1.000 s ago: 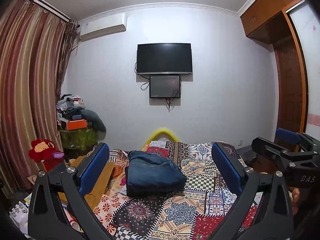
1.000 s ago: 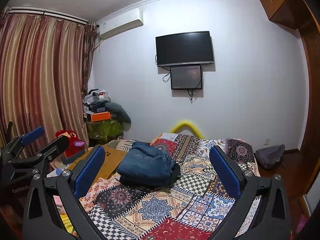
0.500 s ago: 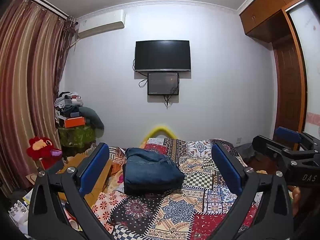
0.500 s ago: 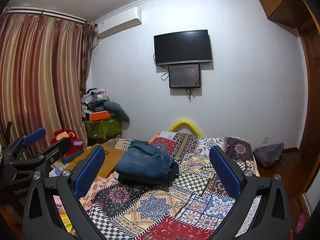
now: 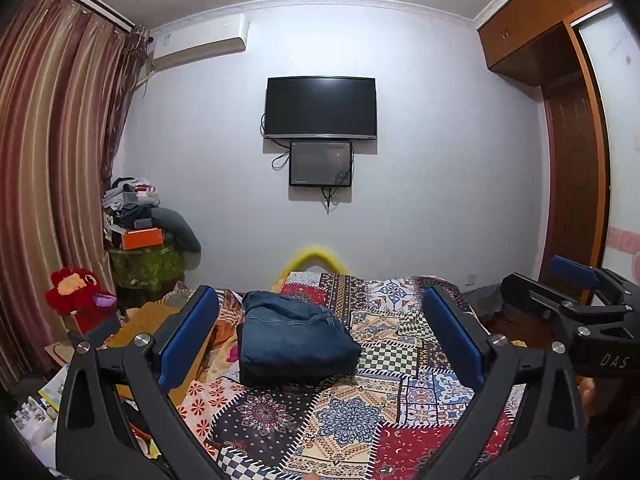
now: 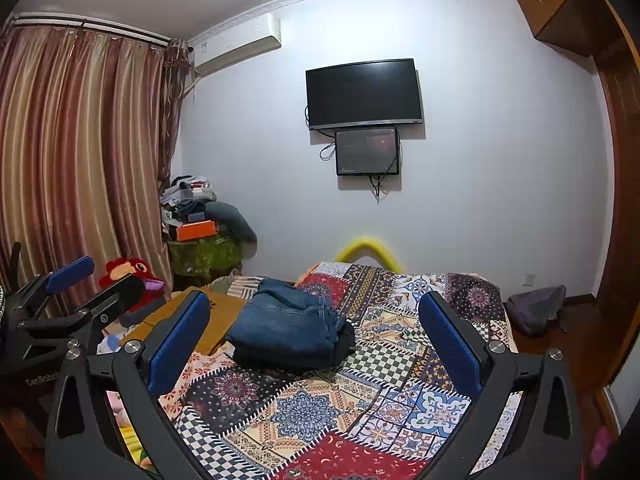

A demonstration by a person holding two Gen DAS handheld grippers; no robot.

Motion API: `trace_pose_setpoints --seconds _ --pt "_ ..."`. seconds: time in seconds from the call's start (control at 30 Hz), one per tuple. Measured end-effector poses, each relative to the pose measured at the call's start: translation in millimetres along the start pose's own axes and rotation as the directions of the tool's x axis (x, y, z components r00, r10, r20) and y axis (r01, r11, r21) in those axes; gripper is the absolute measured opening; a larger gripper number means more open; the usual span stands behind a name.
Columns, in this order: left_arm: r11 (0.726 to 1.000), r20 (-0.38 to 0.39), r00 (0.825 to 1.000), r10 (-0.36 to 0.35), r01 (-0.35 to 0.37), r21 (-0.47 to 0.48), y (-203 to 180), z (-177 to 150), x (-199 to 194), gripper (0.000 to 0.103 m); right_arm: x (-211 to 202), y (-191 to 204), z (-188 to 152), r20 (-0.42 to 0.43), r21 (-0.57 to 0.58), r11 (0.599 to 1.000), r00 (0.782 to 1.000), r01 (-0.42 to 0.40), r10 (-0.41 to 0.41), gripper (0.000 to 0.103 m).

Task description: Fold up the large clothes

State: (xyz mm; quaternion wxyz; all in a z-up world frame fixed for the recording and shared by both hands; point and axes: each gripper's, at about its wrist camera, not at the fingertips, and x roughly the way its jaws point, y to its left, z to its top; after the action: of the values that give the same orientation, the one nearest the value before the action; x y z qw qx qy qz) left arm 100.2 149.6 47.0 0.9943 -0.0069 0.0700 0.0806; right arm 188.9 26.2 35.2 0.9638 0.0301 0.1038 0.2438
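Blue denim jeans (image 5: 292, 338) lie folded in a compact bundle on the patchwork bedspread (image 5: 344, 420), towards its far left. The same jeans (image 6: 288, 326) show in the right wrist view, with a dark garment edge under their right side. My left gripper (image 5: 320, 328) is held open above the near part of the bed, well short of the jeans, nothing between its blue pads. My right gripper (image 6: 316, 330) is open and empty too, level with the other. The right gripper (image 5: 576, 300) shows at the left view's right edge, the left gripper (image 6: 72, 292) at the right view's left edge.
A wall TV (image 5: 321, 107) and small screen hang on the far wall. A cluttered stand (image 5: 140, 240), a red plush toy (image 5: 76, 288) and cardboard (image 5: 160, 320) sit left of the bed by the curtains. A wardrobe (image 5: 568, 160) stands right; a grey bag (image 6: 536, 308) lies on the floor.
Both views have tilted up a little and drawn slightly back, so the bed and jeans sit lower in frame. The jeans have not moved. Both grippers stay open.
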Motion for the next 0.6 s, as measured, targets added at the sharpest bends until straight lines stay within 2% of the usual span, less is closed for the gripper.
trace_pose_setpoints --seconds 0.6 --pt "1.000 -0.011 1.000 -0.008 0.008 0.003 -2.5 -4.0 3.2 0.103 5.2 -2.2 -1.1 -0.007 0.012 1.000 1.000 0.016 -0.016 0.103"
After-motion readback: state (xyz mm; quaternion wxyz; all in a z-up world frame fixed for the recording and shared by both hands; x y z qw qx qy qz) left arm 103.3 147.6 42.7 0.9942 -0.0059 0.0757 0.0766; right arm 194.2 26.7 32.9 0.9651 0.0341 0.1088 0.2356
